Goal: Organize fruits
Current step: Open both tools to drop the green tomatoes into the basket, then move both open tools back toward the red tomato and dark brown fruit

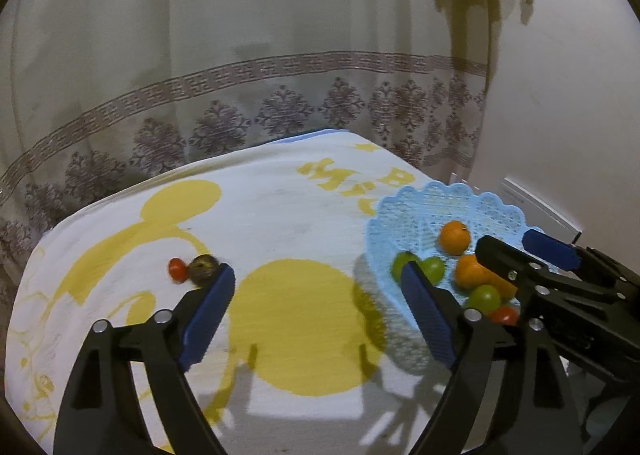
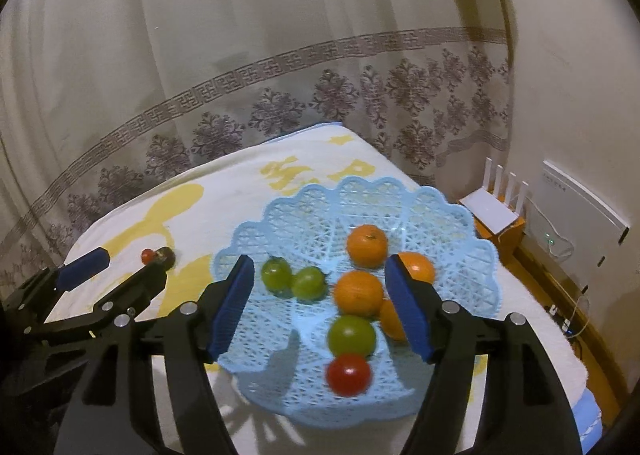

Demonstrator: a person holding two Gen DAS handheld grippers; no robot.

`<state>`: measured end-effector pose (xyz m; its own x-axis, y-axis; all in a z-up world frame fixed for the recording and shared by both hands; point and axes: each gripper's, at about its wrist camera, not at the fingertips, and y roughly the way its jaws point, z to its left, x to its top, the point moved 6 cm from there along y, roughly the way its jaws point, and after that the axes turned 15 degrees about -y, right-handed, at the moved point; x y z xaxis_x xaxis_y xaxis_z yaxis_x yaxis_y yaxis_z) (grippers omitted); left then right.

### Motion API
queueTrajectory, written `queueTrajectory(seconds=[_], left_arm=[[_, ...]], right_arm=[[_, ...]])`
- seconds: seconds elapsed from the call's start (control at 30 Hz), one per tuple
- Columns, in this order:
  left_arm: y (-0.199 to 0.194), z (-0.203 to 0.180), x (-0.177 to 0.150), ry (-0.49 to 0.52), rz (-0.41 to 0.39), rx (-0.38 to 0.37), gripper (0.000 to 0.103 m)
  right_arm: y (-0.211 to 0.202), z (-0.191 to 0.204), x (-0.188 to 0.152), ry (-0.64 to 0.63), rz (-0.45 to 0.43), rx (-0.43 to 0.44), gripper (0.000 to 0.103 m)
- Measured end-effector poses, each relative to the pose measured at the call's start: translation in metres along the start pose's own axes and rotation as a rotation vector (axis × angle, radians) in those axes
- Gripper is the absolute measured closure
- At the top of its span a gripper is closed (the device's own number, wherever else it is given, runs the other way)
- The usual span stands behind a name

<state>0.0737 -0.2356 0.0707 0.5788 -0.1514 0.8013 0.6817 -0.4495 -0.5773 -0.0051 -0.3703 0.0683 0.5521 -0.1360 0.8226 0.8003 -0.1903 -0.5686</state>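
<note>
- Blue basket (image 2: pixel 452 223) holds most of the fruit: oranges, green ones, one red.
- Small red fruit (image 1: pixel 177 269) and dark fruit (image 1: pixel 203 268) remain on the towel (image 1: pixel 280 223); I judge these outstanding.
- Left gripper (image 1: pixel 320 287) and right gripper (image 2: pixel 320 287): both spread, empty.

Patterned curtain (image 2: pixel 280 55), pale wall (image 2: pixel 580 95), towel-covered table (image 1: pixel 280 215)

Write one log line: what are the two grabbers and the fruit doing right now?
left gripper: open, empty | right gripper: open, empty, over blue basket | basket: oranges, green and red fruit | on towel: small red fruit, dark fruit
</note>
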Motion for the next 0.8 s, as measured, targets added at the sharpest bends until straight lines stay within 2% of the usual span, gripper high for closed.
queueTrajectory(seconds=[0.47,0.8], left_arm=[[-0.007,0.105,0.015,-0.138,-0.025,0.157,0.016],[-0.004,0.162,0.018,-0.212,-0.02,0.24,0.016]], right_arm=[[0.019,0.066,0.02,-0.112,-0.005,0.072,0.029],[0.045,0.13,0.028,-0.227,0.017,0.144,0.029]])
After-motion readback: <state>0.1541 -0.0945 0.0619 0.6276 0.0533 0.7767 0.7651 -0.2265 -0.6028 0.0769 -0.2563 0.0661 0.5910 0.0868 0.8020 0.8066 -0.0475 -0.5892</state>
